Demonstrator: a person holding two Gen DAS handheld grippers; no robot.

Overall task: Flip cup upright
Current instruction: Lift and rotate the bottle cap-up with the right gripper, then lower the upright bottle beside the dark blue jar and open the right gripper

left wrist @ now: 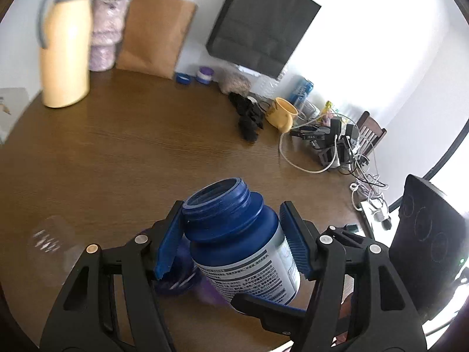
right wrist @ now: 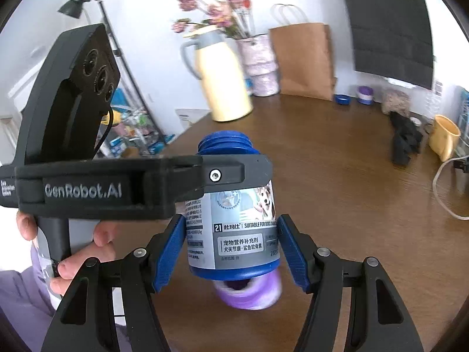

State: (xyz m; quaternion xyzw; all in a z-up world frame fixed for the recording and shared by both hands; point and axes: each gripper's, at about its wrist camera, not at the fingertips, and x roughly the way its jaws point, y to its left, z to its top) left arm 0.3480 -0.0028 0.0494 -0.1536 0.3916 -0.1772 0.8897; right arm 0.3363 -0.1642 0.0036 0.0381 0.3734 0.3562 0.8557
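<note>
While tight in L gripper (left wrist: 232,208), blue jar (left wrist: 234,234) btwn parted jaws of R gripper (right wrist: 231,220)

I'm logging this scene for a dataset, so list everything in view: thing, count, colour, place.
Bottle: one, blue with grey label, no cap, mouth up, between both grippers.
Purple object: one, on table under bottle, blurred.
Jug: one, cream with grey handle, far table.
Vase: one, pinkish, holding flowers, right of jug.
Paper bags: brown on table, black at wall.
Yellow mug: one, lying tipped, right side.
Black cloth: one, left of mug.
Cables: white and black tangle, right edge.
Table: one, brown wood.
Left gripper: black, blue pads, clamping bottle.
Right gripper: pads flanking bottle base, contact unclear.
Hand: holding left gripper's handle.
</note>
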